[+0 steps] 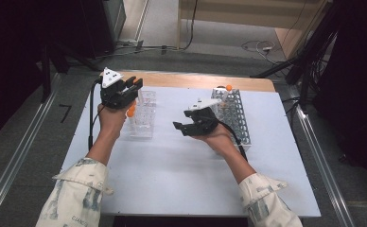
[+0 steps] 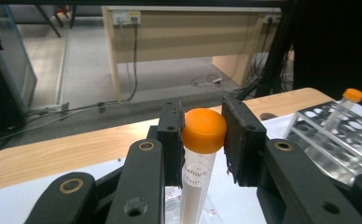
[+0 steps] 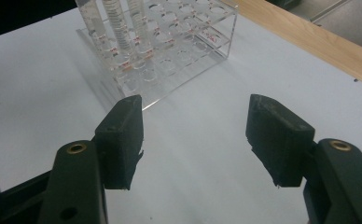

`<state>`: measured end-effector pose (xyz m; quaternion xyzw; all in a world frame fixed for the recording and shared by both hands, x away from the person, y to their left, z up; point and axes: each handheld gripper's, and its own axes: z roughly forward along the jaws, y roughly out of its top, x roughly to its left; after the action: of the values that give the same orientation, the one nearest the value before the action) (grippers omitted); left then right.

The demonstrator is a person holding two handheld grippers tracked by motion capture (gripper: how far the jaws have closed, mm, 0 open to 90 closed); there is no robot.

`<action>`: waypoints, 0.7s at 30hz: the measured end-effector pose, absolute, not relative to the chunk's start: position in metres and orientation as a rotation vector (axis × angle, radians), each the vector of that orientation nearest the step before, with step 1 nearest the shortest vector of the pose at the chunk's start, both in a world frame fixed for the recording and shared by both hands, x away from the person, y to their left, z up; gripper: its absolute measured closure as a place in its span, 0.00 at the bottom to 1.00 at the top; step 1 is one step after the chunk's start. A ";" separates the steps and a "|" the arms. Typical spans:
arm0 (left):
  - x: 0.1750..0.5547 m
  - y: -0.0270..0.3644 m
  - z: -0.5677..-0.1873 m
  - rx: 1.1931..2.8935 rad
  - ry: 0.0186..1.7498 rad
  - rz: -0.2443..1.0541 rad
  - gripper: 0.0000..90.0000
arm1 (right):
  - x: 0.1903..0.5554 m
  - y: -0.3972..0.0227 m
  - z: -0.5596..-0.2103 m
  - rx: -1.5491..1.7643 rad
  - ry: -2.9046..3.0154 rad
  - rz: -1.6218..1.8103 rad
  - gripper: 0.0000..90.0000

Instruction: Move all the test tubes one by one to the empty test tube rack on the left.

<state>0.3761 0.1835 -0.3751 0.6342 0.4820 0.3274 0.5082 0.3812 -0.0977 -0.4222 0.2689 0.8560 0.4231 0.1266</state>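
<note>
**Aloft: capped tube in left tongs**

Left tongs (image 2: 202, 140) clamped on the orange cap of a clear plastic tube (image 2: 195, 186), held above the clear acrylic rack (image 1: 143, 116). Right tongs (image 3: 195, 140) apart, empty, over the white bench (image 1: 172, 175), near a grey perforated rack (image 1: 236, 116).

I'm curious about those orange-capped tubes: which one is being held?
The tube clamped by its orange cap in the left gripper, lifted above the clear rack. Another capped tube stands in the grey rack.

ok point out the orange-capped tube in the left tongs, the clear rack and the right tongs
orange-capped tube (image 2: 204, 130), left gripper view, on its orange cap
clear rack (image 3: 179, 56), right gripper view, on its holed top plate
right tongs (image 3: 195, 140), right gripper view, midway between the tips
</note>
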 end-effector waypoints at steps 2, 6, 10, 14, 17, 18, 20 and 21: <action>0.378 0.185 -0.376 1.529 1.172 0.800 0.78 | 0.381 -0.098 -0.422 0.782 2.491 1.233 0.39; 0.381 0.190 -0.380 1.534 1.195 0.822 0.78 | 0.381 -0.099 -0.422 0.782 2.488 1.240 0.39; 0.383 0.194 -0.386 1.537 1.217 0.834 0.78 | 0.381 -0.100 -0.422 0.780 2.483 1.244 0.39; 0.385 0.197 -0.390 1.534 1.220 0.841 0.78 | 0.380 -0.101 -0.422 0.779 2.482 1.245 0.39; 0.386 0.197 -0.392 1.528 1.220 0.838 0.78 | 0.380 -0.100 -0.422 0.782 2.485 1.247 0.39; 0.386 0.197 -0.392 1.533 1.219 0.837 0.78 | 0.380 -0.100 -0.422 0.782 2.485 1.246 0.39; 0.387 0.196 -0.393 1.540 1.220 0.840 0.78 | 0.380 -0.100 -0.422 0.785 2.485 1.245 0.39; 0.387 0.195 -0.394 1.544 1.221 0.839 0.78 | 0.380 -0.100 -0.422 0.784 2.486 1.245 0.39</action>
<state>0.3872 0.1952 -0.3941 0.6330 0.5006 0.3437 0.4801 0.3796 -0.1000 -0.4219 0.2692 0.8538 0.4275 0.1261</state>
